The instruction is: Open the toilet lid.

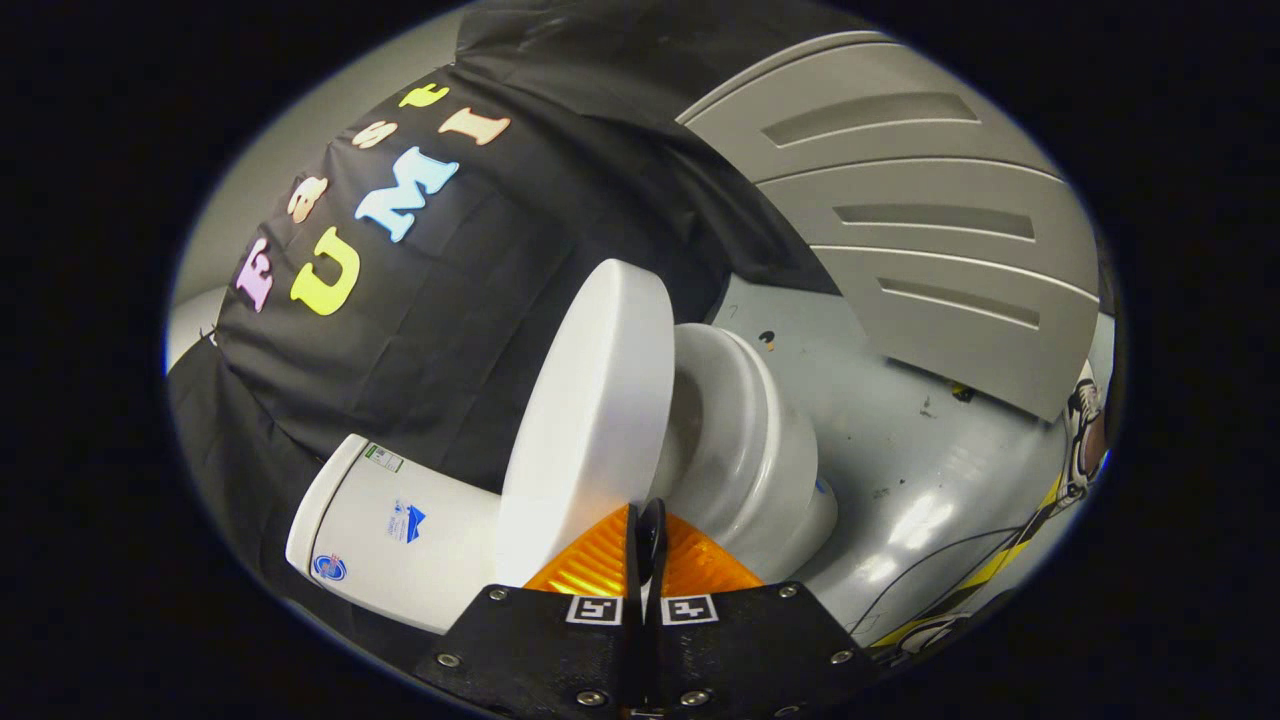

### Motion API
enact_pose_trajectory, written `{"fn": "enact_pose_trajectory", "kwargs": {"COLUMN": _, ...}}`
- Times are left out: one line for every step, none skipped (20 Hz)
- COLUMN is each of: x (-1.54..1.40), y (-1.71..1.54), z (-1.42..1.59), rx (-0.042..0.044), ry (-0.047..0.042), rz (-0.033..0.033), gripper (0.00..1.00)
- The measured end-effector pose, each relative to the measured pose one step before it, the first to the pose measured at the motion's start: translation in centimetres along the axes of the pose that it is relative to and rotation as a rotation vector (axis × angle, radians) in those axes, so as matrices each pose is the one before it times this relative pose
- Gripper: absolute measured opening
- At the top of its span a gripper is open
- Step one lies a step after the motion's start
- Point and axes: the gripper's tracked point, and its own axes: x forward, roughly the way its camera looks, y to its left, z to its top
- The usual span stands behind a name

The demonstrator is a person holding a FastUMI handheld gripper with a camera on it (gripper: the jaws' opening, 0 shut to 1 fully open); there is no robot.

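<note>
The view is rolled, so the toilet (745, 470) appears tipped on its side. Its lid (590, 420) stands raised off the seat (735, 430), opened wide with a clear gap between the two, and the bowl interior is visible in that gap. The lid's front edge lies just ahead of the gripper (648, 520). The fingers (652, 535) are pressed close together with only a thin slit between them; whether the rim of the lid is pinched in that slit cannot be told, as the contact point is hidden at the tips. The cistern (395, 525) sits on the far side of the lid from the seat, against the black cloth wall (480, 300), and carries small stickers. The grey floor (920, 480) extends beyond the toilet bowl, marked with scuffs. A grey panelled partition (920, 220) with recessed slots stands past the floor. A yellow-and-black striped strip (1000, 565) and a thin cable (930, 560) lie on the floor beyond the bowl.
</note>
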Motion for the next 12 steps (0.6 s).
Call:
{"fn": "enact_pose_trajectory", "kwargs": {"x": -0.285, "y": 0.434, "z": 0.166, "rx": -0.02912, "ry": -0.00949, "rz": -0.00089, "gripper": 0.0}}
{"fn": "enact_pose_trajectory", "kwargs": {"x": -0.159, "y": 0.373, "z": 0.147, "rx": -0.02904, "ry": -0.00378, "rz": -0.00141, "gripper": 0.0}}
{"fn": "enact_pose_trajectory", "kwargs": {"x": -0.214, "y": 0.437, "z": 0.08, "rx": -0.03513, "ry": -0.00119, "rz": -0.00512, "gripper": 0.0}}
{"fn": "enact_pose_trajectory", "kwargs": {"x": -0.176, "y": 0.286, "z": 0.186, "rx": -0.02787, "ry": -0.0031, "rz": -0.00622, "gripper": 0.0}}
{"fn": "enact_pose_trajectory", "kwargs": {"x": -0.293, "y": 0.435, "z": 0.317, "rx": -0.0252, "ry": -0.00511, "rz": -0.00309, "gripper": 0.0}}
{"fn": "enact_pose_trajectory", "kwargs": {"x": -0.232, "y": 0.59, "z": 0.47, "rx": -0.02662, "ry": -0.01103, "rz": 0.00355, "gripper": 0.0}}
{"fn": "enact_pose_trajectory", "kwargs": {"x": -0.208, "y": 0.598, "z": 0.206, "rx": -0.02549, "ry": -0.00675, "rz": 0.00767, "gripper": 0.0}}
{"fn": "enact_pose_trajectory", "kwargs": {"x": -0.2, "y": 0.511, "z": 0.302, "rx": -0.02529, "ry": -0.00555, "rz": 0.00659, "gripper": 0.0}}
{"fn": "enact_pose_trajectory", "kwargs": {"x": -0.166, "y": 0.366, "z": 0.231, "rx": -0.02201, "ry": -0.00253, "rz": 0.00075, "gripper": 0.0}}
{"fn": "enact_pose_trajectory", "kwargs": {"x": -0.155, "y": 0.247, "z": 0.227, "rx": -0.01503, "ry": -0.00306, "rz": -0.00493, "gripper": 0.0}}
{"fn": "enact_pose_trajectory", "kwargs": {"x": -0.157, "y": 0.37, "z": 0.139, "rx": -0.01279, "ry": -0.002, "rz": -0.00661, "gripper": 0.0}}
{"fn": "enact_pose_trajectory", "kwargs": {"x": -0.151, "y": 0.317, "z": 0.184, "rx": -0.00553, "ry": 0.00097, "rz": -0.00226, "gripper": 0.0}}
